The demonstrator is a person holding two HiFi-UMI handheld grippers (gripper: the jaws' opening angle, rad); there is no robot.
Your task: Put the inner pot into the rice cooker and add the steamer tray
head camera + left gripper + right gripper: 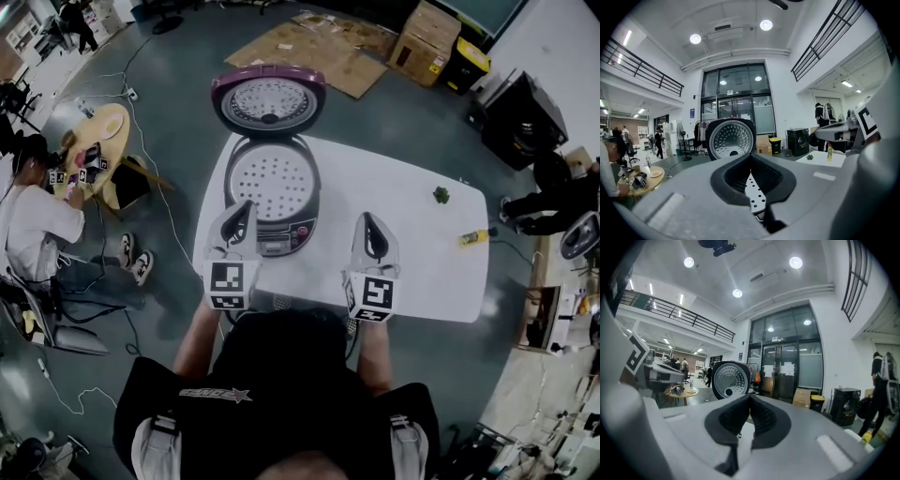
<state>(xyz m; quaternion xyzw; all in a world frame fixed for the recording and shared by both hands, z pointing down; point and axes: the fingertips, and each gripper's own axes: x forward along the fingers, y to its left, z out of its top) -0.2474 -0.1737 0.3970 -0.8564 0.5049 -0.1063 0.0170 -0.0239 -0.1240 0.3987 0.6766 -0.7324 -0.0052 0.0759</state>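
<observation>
The rice cooker (279, 232) stands open at the white table's (422, 253) far left, with its lid (269, 100) raised behind it. A perforated steamer tray (273, 180) lies in its opening and hides whatever is beneath. My left gripper (243, 210) is at the cooker's front rim, jaws shut, nothing seen between them. In the left gripper view the tray (755, 195) shows below the closed tips (750, 157), with the lid (730, 137) beyond. My right gripper (373, 225) hovers over bare table right of the cooker, shut and empty. Its own view shows closed tips (750, 399).
A small green thing (441, 194) and a yellow bottle (473, 237) lie on the table's right side. A person sits at left (33, 220) by a round wooden table (98, 136). Cardboard boxes (427, 37) stand on the floor beyond.
</observation>
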